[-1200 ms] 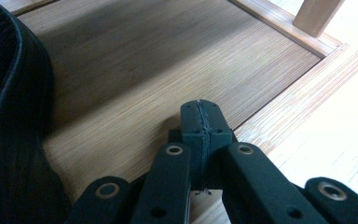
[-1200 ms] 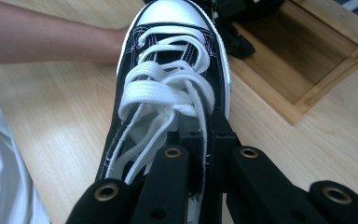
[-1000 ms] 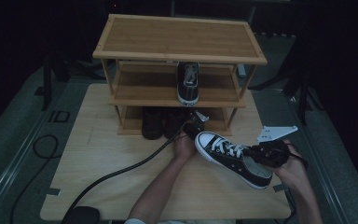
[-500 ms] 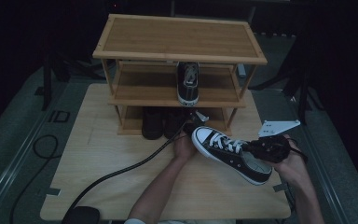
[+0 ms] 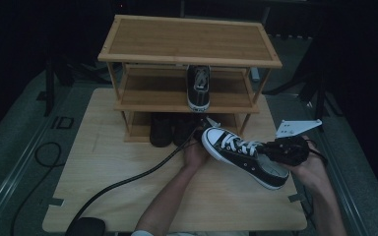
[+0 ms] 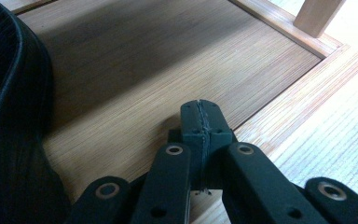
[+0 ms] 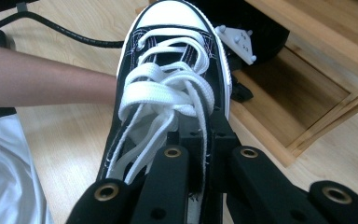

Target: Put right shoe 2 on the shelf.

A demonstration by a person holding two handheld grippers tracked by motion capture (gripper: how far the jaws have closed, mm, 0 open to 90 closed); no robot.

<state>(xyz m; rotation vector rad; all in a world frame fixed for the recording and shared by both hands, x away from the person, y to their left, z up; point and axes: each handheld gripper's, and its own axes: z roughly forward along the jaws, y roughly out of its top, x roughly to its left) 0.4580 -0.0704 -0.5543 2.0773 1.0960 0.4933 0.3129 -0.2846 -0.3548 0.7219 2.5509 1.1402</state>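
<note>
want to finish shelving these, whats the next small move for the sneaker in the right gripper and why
Probably lift it up toward the middle shelf. The right gripper is shut on the sneaker, held above the table, and its mate stands there with free space beside it.

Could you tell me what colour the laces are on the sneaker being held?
White, on the black canvas sneaker; clearest in the right gripper view.

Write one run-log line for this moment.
right gripper: shut on sneaker, held above table | left gripper: shut, empty, at rack's bottom shelf | second sneaker: on middle shelf
</note>
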